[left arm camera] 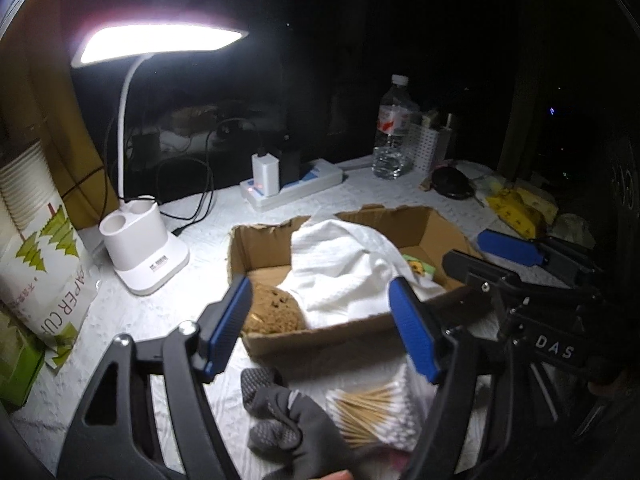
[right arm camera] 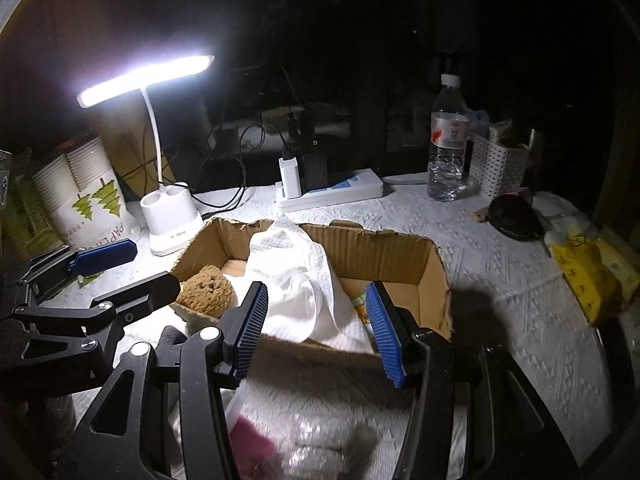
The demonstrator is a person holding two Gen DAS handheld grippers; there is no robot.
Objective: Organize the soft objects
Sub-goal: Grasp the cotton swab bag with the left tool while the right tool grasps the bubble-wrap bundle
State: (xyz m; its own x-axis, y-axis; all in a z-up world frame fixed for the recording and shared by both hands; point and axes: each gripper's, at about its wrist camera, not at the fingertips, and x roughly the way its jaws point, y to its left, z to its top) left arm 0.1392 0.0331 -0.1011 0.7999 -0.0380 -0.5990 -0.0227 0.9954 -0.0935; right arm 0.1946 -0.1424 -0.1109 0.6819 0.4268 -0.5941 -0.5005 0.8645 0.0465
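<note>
We hold both left tongs (left arm camera: pixel 320 328) and right tongs (right arm camera: pixel 320 332) wide, empty, near the cardboard box (right arm camera: pixel 384 252) containing a white towel (right arm camera: pixel 296 280).

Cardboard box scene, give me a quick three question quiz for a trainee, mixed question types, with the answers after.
1. True or false: the white towel lies partly inside the cardboard box.
2. Multiple choice: the brown sponge sits in the box's A) corner nearest the desk lamp, B) corner nearest the water bottle, C) outside the box.
3. Fill in: both grippers, left gripper and right gripper, have their fingers ____.

Key: 1 true; 2 A; 3 open, holding nothing.
</note>
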